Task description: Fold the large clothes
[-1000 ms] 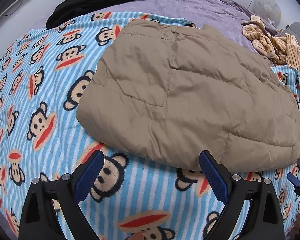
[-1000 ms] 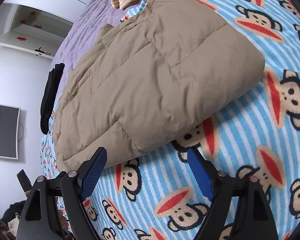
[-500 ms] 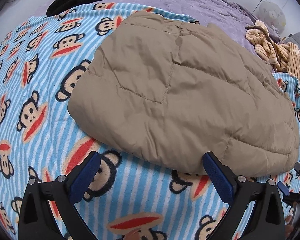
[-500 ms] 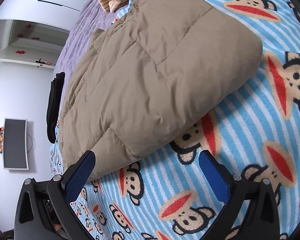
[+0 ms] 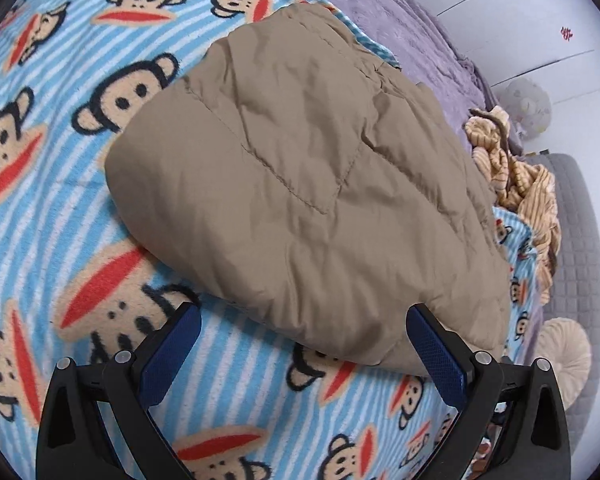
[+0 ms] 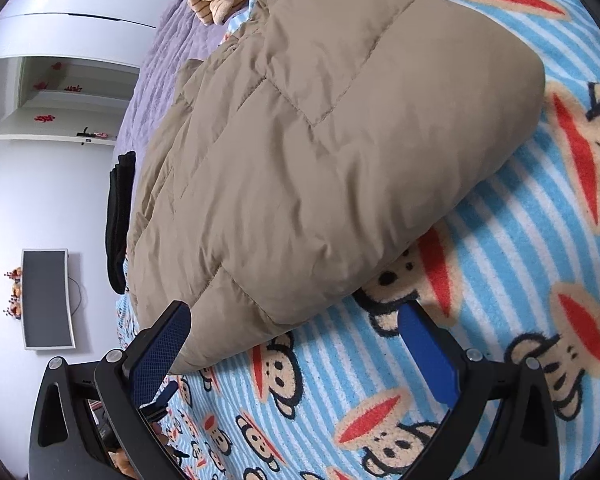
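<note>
Now we bring left gripper (image 5: pixel 300 350) and right gripper (image 6: pixel 296 344), both wide and empty, low onto near hem of tan puffer jacket (image 5: pixel 300 184), pinching deep.

Both wrist views sit low and close over the blanket (image 5: pixel 40 208), looking forward at the jacket's (image 5: pixel 300 184) near edge from opposite ends; they share jacket (image 6: pixel 332 152) and blanket (image 6: pixel 500 264).
</note>
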A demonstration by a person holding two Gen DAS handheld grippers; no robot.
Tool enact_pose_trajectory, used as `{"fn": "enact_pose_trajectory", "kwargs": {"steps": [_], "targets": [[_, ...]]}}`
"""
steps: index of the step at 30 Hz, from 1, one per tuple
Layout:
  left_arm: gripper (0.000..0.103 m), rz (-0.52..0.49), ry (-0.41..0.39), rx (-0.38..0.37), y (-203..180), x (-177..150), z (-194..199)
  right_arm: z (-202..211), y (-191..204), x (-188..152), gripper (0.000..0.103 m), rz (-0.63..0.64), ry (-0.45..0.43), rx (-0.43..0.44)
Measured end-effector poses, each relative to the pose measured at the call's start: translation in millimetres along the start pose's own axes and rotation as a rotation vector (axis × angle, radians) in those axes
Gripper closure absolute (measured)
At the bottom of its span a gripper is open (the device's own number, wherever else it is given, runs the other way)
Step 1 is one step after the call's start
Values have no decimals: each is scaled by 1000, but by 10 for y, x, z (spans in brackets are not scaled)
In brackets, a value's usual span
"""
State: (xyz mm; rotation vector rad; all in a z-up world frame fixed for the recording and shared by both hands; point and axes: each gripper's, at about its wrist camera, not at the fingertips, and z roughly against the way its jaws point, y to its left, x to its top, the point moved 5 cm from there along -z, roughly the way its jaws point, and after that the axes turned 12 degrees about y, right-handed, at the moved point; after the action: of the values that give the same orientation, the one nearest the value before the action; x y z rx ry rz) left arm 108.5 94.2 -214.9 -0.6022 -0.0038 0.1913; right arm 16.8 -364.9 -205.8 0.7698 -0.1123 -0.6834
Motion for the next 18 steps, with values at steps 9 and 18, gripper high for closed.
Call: {"fn": "enact_pose_trajectory", "kwargs": {"steps": [9, 18], "targets": [[0, 34, -43, -66, -66, 389, -101, -222, -69, 260, 0, -109, 23, 133], [0, 27, -52, -33, -84, 702, -413, -337, 248, 610, 0, -35, 15, 211]]}}
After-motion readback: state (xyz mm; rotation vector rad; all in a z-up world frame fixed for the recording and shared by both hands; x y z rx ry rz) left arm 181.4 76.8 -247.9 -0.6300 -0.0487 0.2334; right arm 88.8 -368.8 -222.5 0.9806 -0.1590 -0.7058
